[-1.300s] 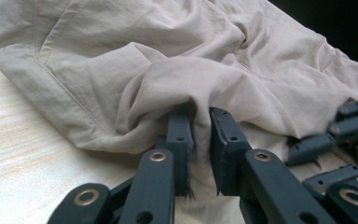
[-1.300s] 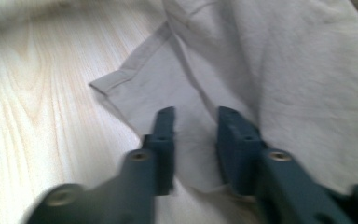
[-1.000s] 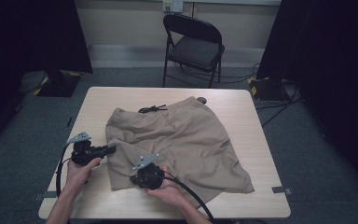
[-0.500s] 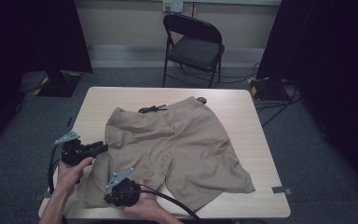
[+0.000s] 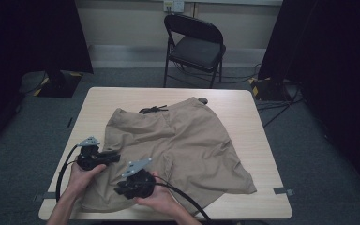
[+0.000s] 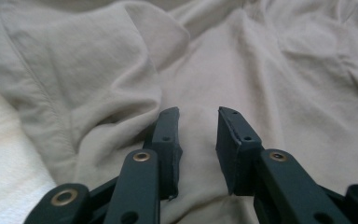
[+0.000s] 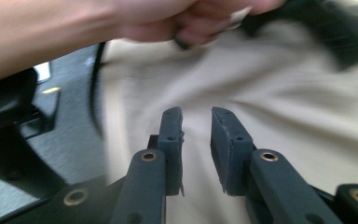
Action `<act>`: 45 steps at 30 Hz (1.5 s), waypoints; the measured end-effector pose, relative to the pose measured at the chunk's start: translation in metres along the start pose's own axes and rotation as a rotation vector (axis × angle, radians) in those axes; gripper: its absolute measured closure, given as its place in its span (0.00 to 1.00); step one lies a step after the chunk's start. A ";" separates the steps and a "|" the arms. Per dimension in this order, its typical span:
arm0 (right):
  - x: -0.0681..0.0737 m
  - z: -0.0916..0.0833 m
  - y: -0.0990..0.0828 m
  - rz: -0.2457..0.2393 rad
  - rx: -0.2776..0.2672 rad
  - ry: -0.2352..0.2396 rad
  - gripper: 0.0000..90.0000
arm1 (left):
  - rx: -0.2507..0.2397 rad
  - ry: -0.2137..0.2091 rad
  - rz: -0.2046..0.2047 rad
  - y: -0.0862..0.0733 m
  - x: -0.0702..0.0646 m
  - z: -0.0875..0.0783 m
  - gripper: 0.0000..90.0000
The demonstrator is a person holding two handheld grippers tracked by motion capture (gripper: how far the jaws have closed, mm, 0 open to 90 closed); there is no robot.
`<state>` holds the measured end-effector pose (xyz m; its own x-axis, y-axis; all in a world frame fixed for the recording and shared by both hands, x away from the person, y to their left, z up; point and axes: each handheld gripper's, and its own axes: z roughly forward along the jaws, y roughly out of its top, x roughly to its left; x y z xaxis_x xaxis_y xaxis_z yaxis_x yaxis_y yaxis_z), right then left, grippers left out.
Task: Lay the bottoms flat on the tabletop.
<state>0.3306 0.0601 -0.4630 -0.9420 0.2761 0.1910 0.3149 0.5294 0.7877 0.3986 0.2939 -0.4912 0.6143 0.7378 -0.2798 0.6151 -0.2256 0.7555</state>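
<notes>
Both hands lifting off the near hem since a moment ago, right gripper (image 5: 122,190) jaws just opening, slightly parted, holding nothing, left gripper (image 5: 115,157) jaws just narrowing, empty over cloth, tan cotton shorts (image 5: 183,150) lying spread across the pale wooden table (image 5: 258,117), black folding chair (image 5: 194,47) standing beyond.

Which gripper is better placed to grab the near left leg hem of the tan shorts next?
Probably the right gripper: it hovers open over the near leg of the tan cotton shorts. The left gripper, jaws just closing, points across the side seam.
</notes>
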 end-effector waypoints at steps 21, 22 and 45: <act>-0.016 -0.067 -0.057 0.065 0.010 -0.069 0.48 | 0.052 -0.002 0.033 -0.025 -0.013 -0.016 0.70; -0.015 -0.065 -0.058 0.057 0.024 -0.065 0.48 | 0.044 0.004 0.027 -0.025 -0.013 -0.016 0.70; -0.007 -0.054 -0.065 0.036 0.067 -0.047 0.43 | -0.007 0.006 0.016 -0.028 -0.003 -0.015 0.70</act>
<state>0.3103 -0.0195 -0.4843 -0.9240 0.3322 0.1893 0.3567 0.5707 0.7397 0.3719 0.3077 -0.5026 0.6209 0.7381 -0.2641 0.6016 -0.2327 0.7642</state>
